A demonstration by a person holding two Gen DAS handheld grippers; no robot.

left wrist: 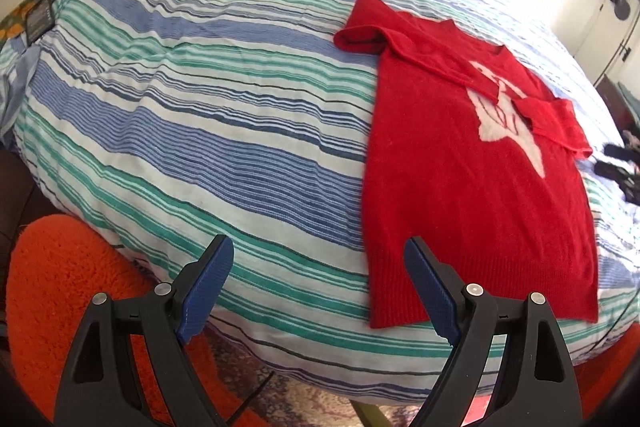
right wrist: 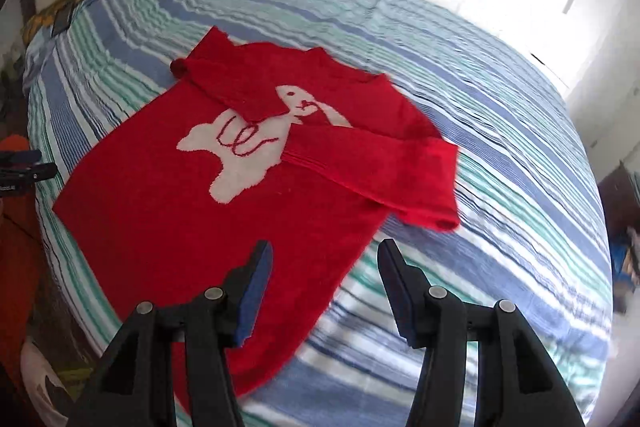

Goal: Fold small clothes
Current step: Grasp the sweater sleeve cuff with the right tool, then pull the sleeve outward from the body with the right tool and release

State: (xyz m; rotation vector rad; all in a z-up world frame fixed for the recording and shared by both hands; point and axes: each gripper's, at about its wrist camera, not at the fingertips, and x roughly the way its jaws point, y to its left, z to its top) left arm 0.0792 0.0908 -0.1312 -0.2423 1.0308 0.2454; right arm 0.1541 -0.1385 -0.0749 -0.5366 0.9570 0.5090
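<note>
A small red knit sweater [left wrist: 472,187] with a white animal motif lies flat on the striped bedspread [left wrist: 200,115]; both sleeves are folded in across its front. It also shows in the right wrist view [right wrist: 160,211]. My left gripper [left wrist: 320,255] is open and empty above the bed's near edge, just left of the sweater's hem. My right gripper [right wrist: 326,259] is open and empty, hovering over the sweater's right side below the folded right sleeve [right wrist: 384,175]. The right gripper shows at the far right of the left wrist view [left wrist: 624,167].
The bed has blue, green and white stripes [right wrist: 500,155]. An orange fluffy rug [left wrist: 60,287] lies on the floor at the bed's near left. A dark label [left wrist: 38,21] sits at the far left bed corner. White walls stand behind.
</note>
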